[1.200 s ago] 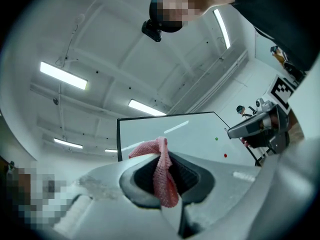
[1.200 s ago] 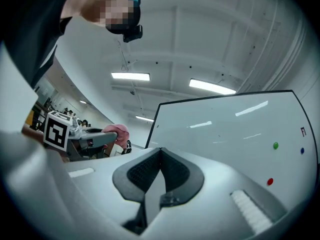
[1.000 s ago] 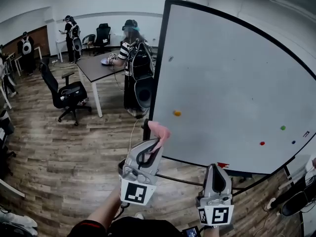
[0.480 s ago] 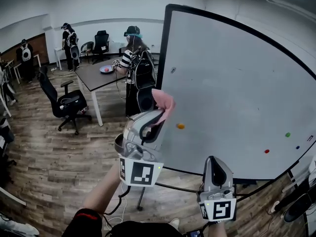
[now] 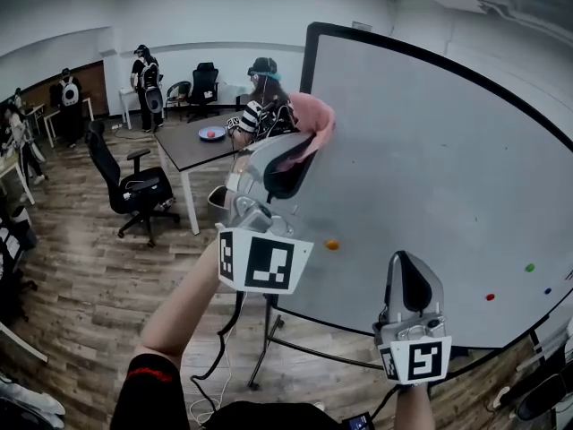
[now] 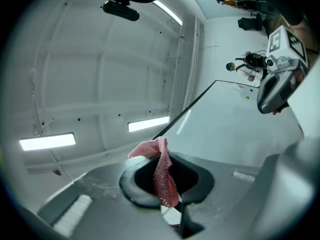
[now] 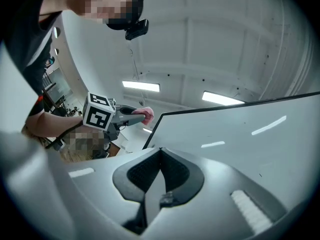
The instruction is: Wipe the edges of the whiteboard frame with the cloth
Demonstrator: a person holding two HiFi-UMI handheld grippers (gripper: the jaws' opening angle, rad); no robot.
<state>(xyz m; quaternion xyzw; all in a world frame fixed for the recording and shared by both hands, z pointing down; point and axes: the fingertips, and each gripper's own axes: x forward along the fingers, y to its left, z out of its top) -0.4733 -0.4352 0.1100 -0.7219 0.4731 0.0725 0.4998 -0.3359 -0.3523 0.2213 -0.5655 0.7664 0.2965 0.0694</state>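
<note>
A large whiteboard with a black frame stands on a wheeled stand at the right. My left gripper is raised and shut on a pink cloth, which sits against the frame's left edge about halfway up. The cloth hangs pinched between the jaws in the left gripper view. Lower right, my right gripper is shut with nothing in it, in front of the board's lower part. It also sees the left gripper, the cloth and the frame.
Small magnets dot the board: orange, green, red. Behind the board's left edge stand a dark table, a black office chair and people in striped shirts. The floor is wood.
My left gripper has risen with the cloth, from near the frame's bottom left corner up along its left edge. The right gripper has stayed low and shut.
</note>
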